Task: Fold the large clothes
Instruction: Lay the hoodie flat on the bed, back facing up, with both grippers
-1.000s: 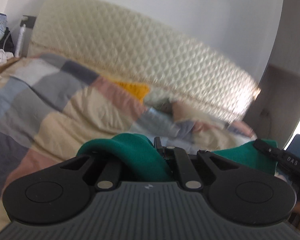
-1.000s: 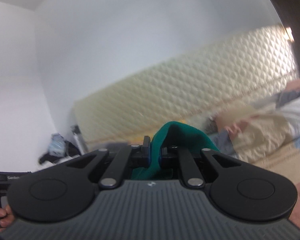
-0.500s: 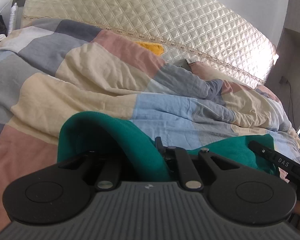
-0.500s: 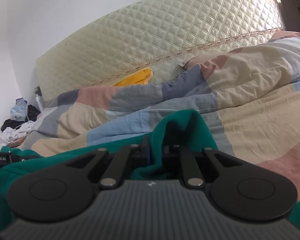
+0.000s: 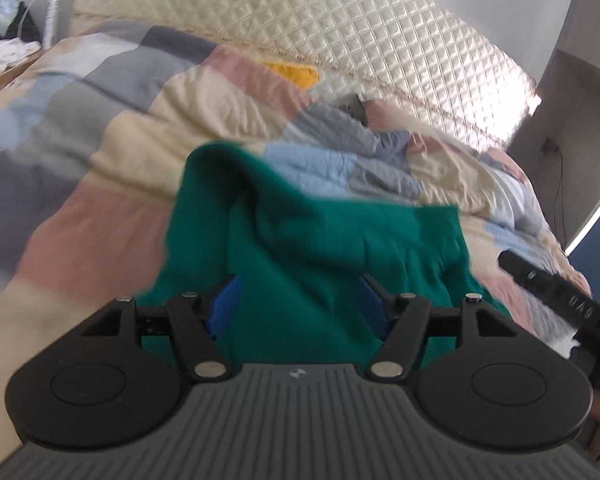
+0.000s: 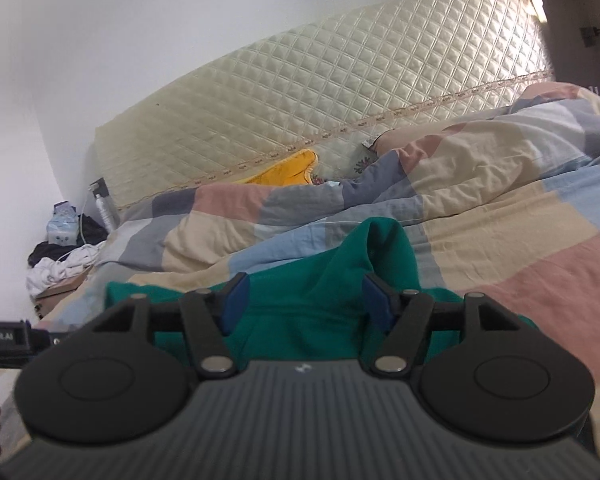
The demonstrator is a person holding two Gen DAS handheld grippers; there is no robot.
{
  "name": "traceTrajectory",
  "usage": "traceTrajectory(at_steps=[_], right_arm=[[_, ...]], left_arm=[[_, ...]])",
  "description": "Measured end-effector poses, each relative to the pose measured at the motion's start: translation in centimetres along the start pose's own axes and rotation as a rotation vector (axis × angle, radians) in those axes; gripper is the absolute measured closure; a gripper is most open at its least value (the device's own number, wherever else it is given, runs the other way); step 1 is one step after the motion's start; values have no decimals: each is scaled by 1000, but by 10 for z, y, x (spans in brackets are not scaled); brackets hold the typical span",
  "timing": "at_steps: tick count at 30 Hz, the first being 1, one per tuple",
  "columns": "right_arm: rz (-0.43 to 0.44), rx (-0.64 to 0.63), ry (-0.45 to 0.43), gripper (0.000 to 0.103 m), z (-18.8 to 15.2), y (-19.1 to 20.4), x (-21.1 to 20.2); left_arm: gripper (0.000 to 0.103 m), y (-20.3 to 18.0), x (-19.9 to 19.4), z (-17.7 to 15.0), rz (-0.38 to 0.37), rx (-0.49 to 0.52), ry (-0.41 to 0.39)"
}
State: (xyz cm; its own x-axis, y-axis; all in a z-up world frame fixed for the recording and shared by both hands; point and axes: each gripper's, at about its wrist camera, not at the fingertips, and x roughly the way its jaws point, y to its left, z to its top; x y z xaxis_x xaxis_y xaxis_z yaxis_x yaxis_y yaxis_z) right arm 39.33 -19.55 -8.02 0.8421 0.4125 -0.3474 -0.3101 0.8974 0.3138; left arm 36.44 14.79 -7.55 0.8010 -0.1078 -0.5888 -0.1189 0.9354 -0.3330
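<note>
A dark green garment (image 5: 320,232) lies bunched on the patchwork quilt (image 5: 100,160), right in front of both grippers. My left gripper (image 5: 300,304) has its jaws opening. The blue pads (image 5: 224,304) stand wide apart, and loose green cloth lies between them without being pinched. In the right wrist view the same garment (image 6: 340,272) rises in a fold ahead of my right gripper (image 6: 302,304). Its jaws are opening too, and its blue pads (image 6: 374,304) stand clear of the cloth. The garment's near part is hidden under both gripper bodies.
The quilt (image 6: 500,208) covers the bed in rumpled humps up to a cream quilted headboard (image 6: 340,100). A yellow cushion (image 6: 284,170) lies at the headboard's foot. Clothes and bottles are piled on a bedside stand (image 6: 64,256) at the left. The right gripper's black casing (image 5: 556,300) shows at the right edge.
Both grippers were shut on green cloth and now stand with their jaws apart. The garment has dropped from the raised grip onto the quilt. Both views have swung down toward the bed.
</note>
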Motion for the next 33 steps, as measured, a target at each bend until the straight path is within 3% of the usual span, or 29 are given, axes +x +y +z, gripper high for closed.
traceTrajectory(at_steps=[8, 14, 18, 20, 24, 29, 33], right_arm=[[1, -60, 85, 38, -9, 34, -130], [36, -67, 191, 37, -39, 46, -193], [55, -135, 355, 35, -68, 67, -192], [87, -160, 400, 22, -81, 77, -185], [98, -250, 463, 21, -107, 88, -161], [71, -279, 597, 22, -136, 79, -131], [69, -324, 609, 24, -141, 82, -125]], left_arm=[[33, 3, -124, -77, 19, -61, 28], [32, -9, -177, -135, 47, -45, 43], [32, -15, -179, -160, 107, -6, 60], [32, -12, -167, -166, 126, -2, 84], [31, -3, -146, -171, 191, 28, 130], [29, 3, -134, -171, 201, 20, 158], [25, -6, -122, -177, 230, 87, 176]])
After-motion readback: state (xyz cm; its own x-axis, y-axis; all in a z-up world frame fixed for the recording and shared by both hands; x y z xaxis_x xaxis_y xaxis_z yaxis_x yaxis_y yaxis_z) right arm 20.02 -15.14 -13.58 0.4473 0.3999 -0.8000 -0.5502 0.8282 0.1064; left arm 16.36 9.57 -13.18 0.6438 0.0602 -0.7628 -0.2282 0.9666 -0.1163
